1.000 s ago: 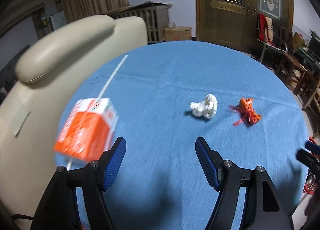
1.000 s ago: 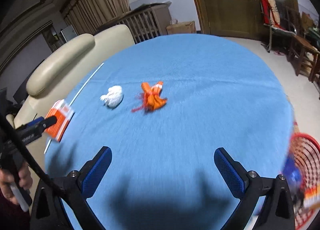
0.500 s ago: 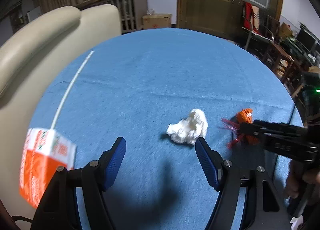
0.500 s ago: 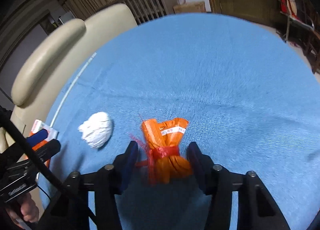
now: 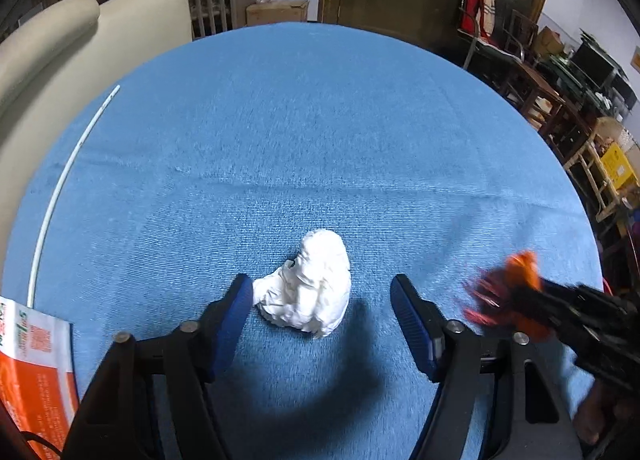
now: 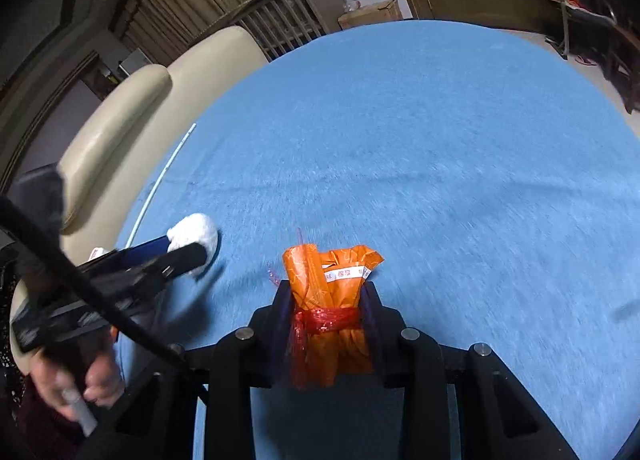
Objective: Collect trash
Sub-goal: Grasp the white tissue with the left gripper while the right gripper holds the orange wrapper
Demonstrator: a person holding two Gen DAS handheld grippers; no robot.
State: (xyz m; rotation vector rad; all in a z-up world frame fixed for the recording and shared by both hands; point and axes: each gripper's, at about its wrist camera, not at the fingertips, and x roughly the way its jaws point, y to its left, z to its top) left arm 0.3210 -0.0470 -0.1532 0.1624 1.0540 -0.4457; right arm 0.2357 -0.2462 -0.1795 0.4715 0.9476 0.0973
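While crumpled tissue (image 5: 310, 292) waits, orange wrapper (image 6: 334, 300) (crinkly) pinched.

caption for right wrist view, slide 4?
Right hand-held gripper shut on orange wrapper bundle over blue tablecloth.

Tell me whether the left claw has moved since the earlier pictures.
Yes. The left claw has come away from the orange carton at the table's edge and now straddles the white crumpled tissue, its jaws closing in but not yet gripping it.
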